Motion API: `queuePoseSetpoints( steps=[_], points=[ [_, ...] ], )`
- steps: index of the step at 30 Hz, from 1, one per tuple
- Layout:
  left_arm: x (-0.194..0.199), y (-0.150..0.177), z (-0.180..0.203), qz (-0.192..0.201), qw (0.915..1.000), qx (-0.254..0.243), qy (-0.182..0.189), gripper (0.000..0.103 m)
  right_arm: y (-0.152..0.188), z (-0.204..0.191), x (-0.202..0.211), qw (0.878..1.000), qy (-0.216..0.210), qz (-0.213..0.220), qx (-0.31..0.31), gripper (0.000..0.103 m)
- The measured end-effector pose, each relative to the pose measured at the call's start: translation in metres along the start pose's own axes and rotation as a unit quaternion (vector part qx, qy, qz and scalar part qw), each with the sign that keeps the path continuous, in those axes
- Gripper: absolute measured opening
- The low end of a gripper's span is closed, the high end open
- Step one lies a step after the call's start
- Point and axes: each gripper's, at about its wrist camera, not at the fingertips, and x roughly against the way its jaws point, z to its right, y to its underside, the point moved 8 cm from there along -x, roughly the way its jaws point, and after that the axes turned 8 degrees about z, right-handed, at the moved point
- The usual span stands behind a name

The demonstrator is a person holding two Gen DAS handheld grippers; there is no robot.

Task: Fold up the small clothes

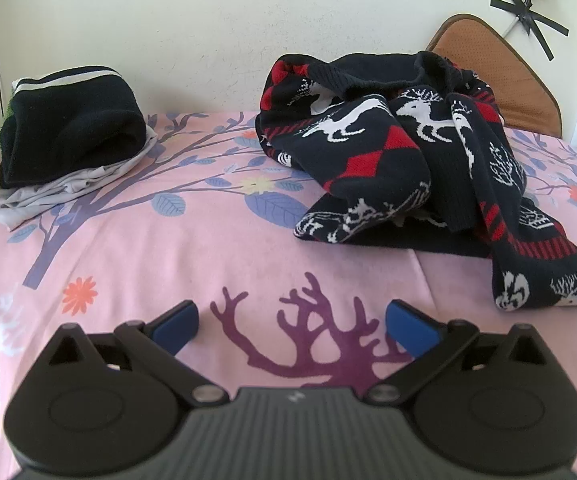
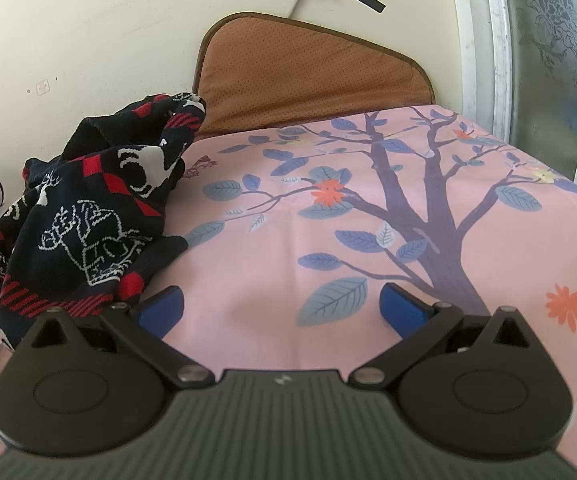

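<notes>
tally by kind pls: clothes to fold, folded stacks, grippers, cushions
Unfolded garments: 1, the reindeer sweater
Folded stacks: 1, the folded pile
Grippers: 2, left gripper and right gripper, both open
Cushions: 1, the brown cushion
Total: 5

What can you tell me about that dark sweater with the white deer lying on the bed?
The sweater is a thick-looking knit, navy with white deer, red diamonds and red striped bands. It lies unfolded in a crumpled heap on the pink tree-print sheet, one part trailing toward the front. It sits near the brown cushion, apart from the folded stack. Neither set of tongs touches it.
</notes>
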Motion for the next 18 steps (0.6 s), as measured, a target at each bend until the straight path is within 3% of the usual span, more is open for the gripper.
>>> queuePoseSetpoints(
  steps=[7, 11, 15, 18],
  points=[
    [0.005, 0.000, -0.005, -0.003, 0.9998, -0.007, 0.020, 0.103, 0.000, 0.000, 0.000, 1.000, -0.002, 0.002, -0.006, 0.103],
    [0.025, -0.016, -0.016, 0.035, 0.9985, -0.001, 0.043, 0.103, -0.010, 0.005, 0.008, 0.999, -0.031, 0.022, -0.027, 0.099],
    [0.038, -0.055, -0.019, 0.067, 0.9920, 0.035, 0.101, 0.103, -0.036, -0.004, 0.010, 0.995, -0.083, 0.031, -0.049, 0.096],
    [0.025, -0.079, -0.012, 0.048, 0.9835, 0.069, 0.160, 0.103, -0.058, -0.021, 0.001, 0.990, -0.121, 0.033, -0.063, 0.096]
  ],
)
